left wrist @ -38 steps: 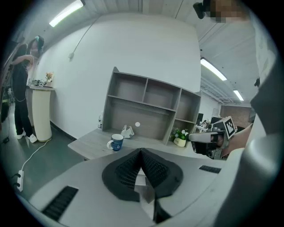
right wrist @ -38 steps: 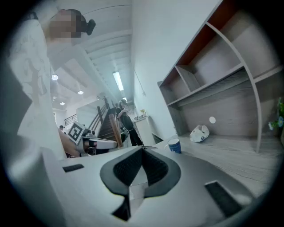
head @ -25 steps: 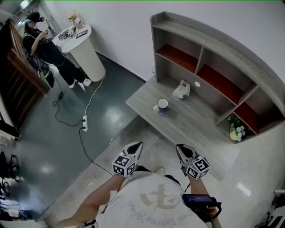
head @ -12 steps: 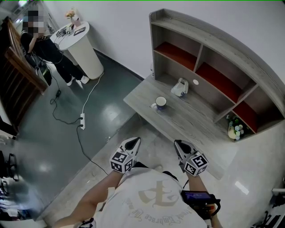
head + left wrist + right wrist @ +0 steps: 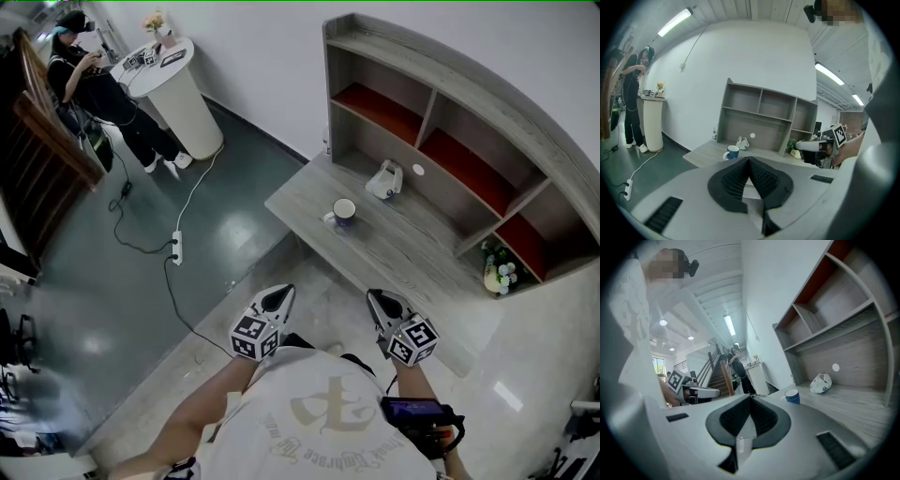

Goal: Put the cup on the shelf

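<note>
At far left a person in dark clothes stands beside a white pedestal table, and a power strip lies on the dark floor below them. The left gripper hovers over the pale floor in front of the counter, its jaws pressed together with nothing between them. The cup, white with a blue band, stands upright on the wooden counter near its left end, well apart from both grippers and not in any shelf compartment. The right gripper hangs beside the left one, likewise clenched on nothing. Beyond the cup, a white crumpled object sits near the back panel of the shelf, whose upper compartments have red floors. Flowers stand at the counter's right end, against the shelf.
</note>
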